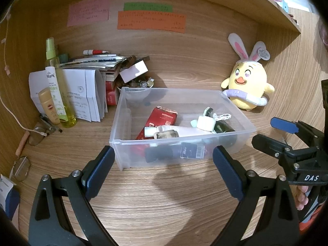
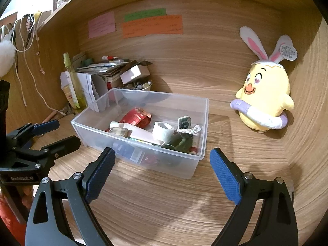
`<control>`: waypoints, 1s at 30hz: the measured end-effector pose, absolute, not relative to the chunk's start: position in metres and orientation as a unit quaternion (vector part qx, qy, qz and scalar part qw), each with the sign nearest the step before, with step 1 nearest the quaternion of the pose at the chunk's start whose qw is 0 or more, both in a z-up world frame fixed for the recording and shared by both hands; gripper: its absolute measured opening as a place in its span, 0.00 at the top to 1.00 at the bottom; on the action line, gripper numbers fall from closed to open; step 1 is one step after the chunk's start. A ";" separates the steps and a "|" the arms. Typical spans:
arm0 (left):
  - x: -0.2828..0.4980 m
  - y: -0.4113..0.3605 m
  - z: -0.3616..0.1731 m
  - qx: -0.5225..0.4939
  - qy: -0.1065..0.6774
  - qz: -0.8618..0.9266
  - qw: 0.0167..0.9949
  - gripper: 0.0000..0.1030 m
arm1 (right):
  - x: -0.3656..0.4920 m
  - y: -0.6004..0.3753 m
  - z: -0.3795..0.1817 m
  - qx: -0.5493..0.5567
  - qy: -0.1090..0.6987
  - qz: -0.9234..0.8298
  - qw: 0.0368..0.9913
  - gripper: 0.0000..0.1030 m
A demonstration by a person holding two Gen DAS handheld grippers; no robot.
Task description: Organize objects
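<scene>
Both grippers are hovering over the tabletop [image 1: 164,201], short of a clear plastic bin [image 1: 235,143]. The left gripper [image 1: 164,170] is standing with its jaws wide apart and nothing between them. The right gripper [image 2: 163,172] is likewise showing its jaws spread and empty. Neither is touching the bin or any item.

The bin is sitting near the middle of the tabletop, in front of both grippers. It is already holding a loose jumble: a red packet [image 1: 162,119], a white tube [image 1: 184,130], a roll of white tape [image 2: 163,131], a dark green bottle [image 1: 223,127] and several smaller pieces too cluttered to name. These are lying on one another in no order.

Outside the bin, much is remaining. At the back left corner a green spray bottle [image 1: 55,78] and a shorter beige bottle [image 1: 48,104] are standing upright beside folded white papers [image 1: 86,94]. Behind them a stack of papers and books is carrying a red-and-white marker [image 1: 95,51], with a small open box [image 1: 134,70] leaning over a bowl of small items. A pair of glasses [image 1: 37,135] is lying near the left edge. A yellow chick plush [image 2: 264,100] is leaning against the back wall, well apart from the bin on the right.

Judgement: the task is appearing partly done at most. Some small goods are gathered in the bin; the back-left clutter is looking untouched, and no pick is under way.
</scene>
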State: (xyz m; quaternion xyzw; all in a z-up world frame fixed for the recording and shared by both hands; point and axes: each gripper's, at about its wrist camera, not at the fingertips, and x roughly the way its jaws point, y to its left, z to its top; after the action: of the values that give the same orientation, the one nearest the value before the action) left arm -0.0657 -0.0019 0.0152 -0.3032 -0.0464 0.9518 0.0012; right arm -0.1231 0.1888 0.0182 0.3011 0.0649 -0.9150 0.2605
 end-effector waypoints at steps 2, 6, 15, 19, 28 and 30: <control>-0.067 -0.002 0.014 -0.309 -0.048 0.950 0.007 0.05 | -0.123 0.189 0.018 0.301 0.065 -0.915 0.260 0.10; -0.068 0.000 0.013 -0.311 -0.048 0.949 0.012 0.05 | -0.123 0.189 0.018 0.302 0.064 -0.915 0.260 0.10; -0.071 0.003 0.014 -0.315 -0.045 0.948 0.022 0.05 | -0.122 0.186 0.016 0.304 0.067 -0.914 0.262 0.10; -0.072 0.002 0.014 -0.316 -0.047 0.947 0.019 0.05 | -0.123 0.185 0.015 0.304 0.068 -0.913 0.264 0.10; -0.072 0.001 0.013 -0.311 -0.050 0.949 0.016 0.05 | -0.122 0.183 0.015 0.305 0.068 -0.913 0.264 0.10; -0.071 0.001 0.014 -0.309 -0.049 0.950 0.016 0.05 | -0.122 0.183 0.015 0.305 0.068 -0.913 0.263 0.10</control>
State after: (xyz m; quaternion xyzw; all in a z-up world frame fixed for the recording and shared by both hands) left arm -0.0709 0.0013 0.0135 -0.3092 -0.0494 0.9496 0.0155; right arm -0.1221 0.1827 0.0152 0.3050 0.0682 -0.9127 0.2631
